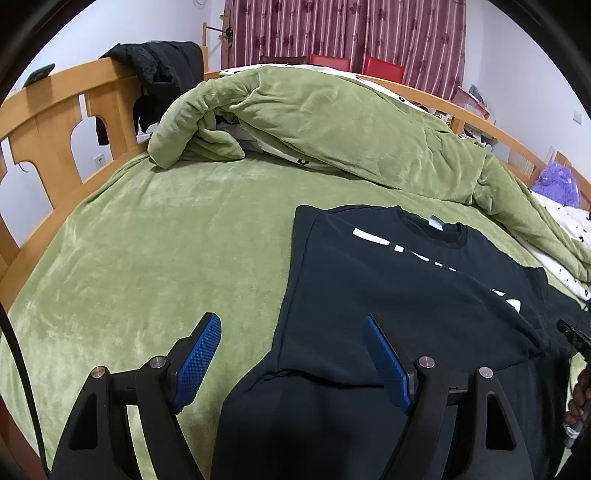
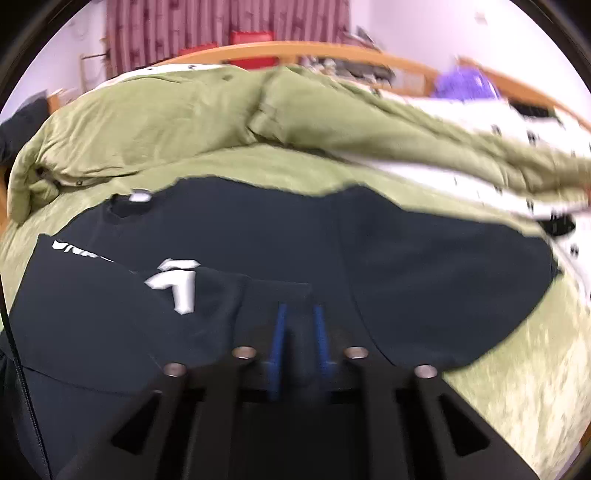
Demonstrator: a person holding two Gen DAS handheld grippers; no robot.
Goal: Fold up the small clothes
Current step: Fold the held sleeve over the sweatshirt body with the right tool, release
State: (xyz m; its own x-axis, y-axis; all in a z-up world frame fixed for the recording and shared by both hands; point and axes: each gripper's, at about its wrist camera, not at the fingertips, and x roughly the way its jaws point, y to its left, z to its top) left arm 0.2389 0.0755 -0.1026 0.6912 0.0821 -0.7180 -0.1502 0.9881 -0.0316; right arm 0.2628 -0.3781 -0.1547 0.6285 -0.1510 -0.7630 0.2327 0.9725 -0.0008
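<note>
Black T-shirt [image 1: 399,295] lies chest-up on the green bed cover [image 1: 155,236], collar toward the bunched green quilt [image 1: 332,125], white print visible. Progress: early. 1 side already looks folded inward, judging by the straight edge on that side in the left wrist view; the other sleeve side is partly lifted and doubled over the print in the right wrist view. Lengthwise fold and squaring off not yet done.

Right tool [image 2: 300,332]: blue pads nearly together, a ridge of dark shirt cloth between them. Frame is blurred, so I cannot confirm whether the pads press the cloth or merely flank it.

Left tool [image 1: 291,354]: jaws wide, nothing held. It hangs over the shirt's lower hem, 1 finger above bare bed cover, the other above the fabric, pads not visibly touching.

Wooden bed rail [image 1: 55,122] and red patterned curtain [image 1: 343,33] lie beyond.
</note>
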